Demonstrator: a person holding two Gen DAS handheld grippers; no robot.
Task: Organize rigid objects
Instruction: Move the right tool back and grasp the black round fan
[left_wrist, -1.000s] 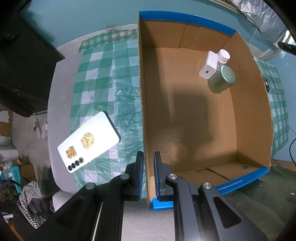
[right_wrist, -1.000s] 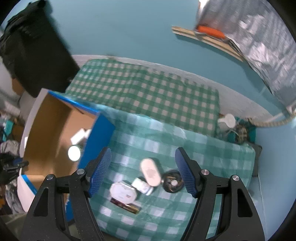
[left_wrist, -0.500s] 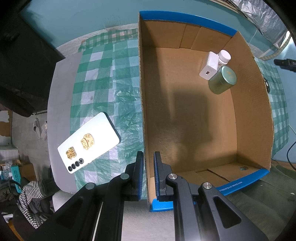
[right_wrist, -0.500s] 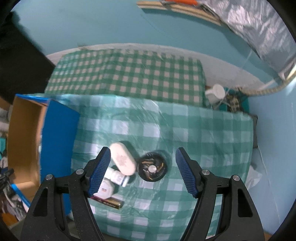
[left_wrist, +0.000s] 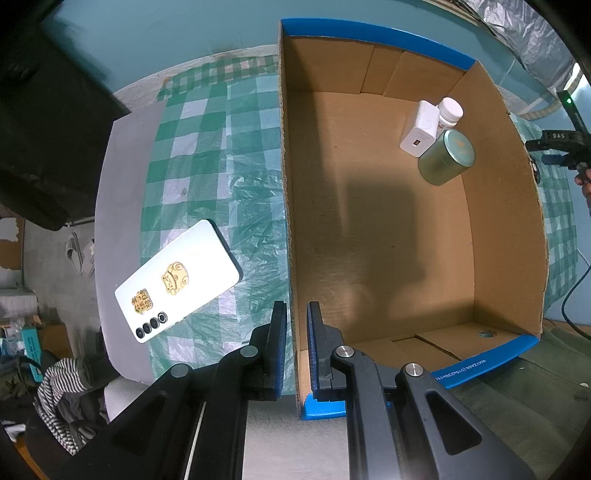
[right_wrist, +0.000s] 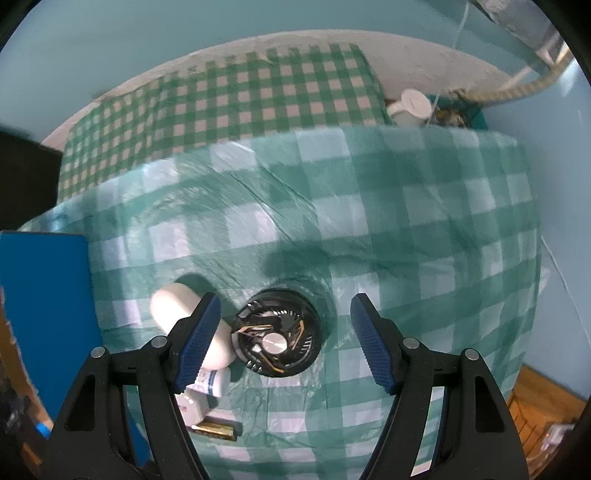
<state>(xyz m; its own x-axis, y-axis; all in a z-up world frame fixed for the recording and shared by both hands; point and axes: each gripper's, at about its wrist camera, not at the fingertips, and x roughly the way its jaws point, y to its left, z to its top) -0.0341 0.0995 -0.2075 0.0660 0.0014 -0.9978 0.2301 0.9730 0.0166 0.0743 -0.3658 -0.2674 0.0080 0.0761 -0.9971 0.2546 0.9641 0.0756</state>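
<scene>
My left gripper (left_wrist: 296, 332) is shut on the near left wall of the cardboard box (left_wrist: 291, 229), one finger outside and one inside. In the box's far right corner lie a white charger (left_wrist: 421, 127), a white bottle (left_wrist: 451, 110) and a green tin (left_wrist: 448, 157). My right gripper (right_wrist: 286, 328) is open above the checked cloth, its jaws straddling a black round fan (right_wrist: 277, 338). A white oval case (right_wrist: 181, 306) lies partly behind the left finger, touching the fan. Below it are a small white bottle (right_wrist: 205, 382) and a gold-edged dark item (right_wrist: 218, 430).
A white phone (left_wrist: 177, 280) with gold stickers lies face down on the cloth left of the box. The box's blue outer wall (right_wrist: 44, 295) is at the left of the right wrist view. A white cap and rope (right_wrist: 415, 101) sit beyond the table's far edge.
My right gripper has swung right, away from the box, and come down close over the fan, which now sits between its jaws. The left gripper has kept its hold on the box wall.
</scene>
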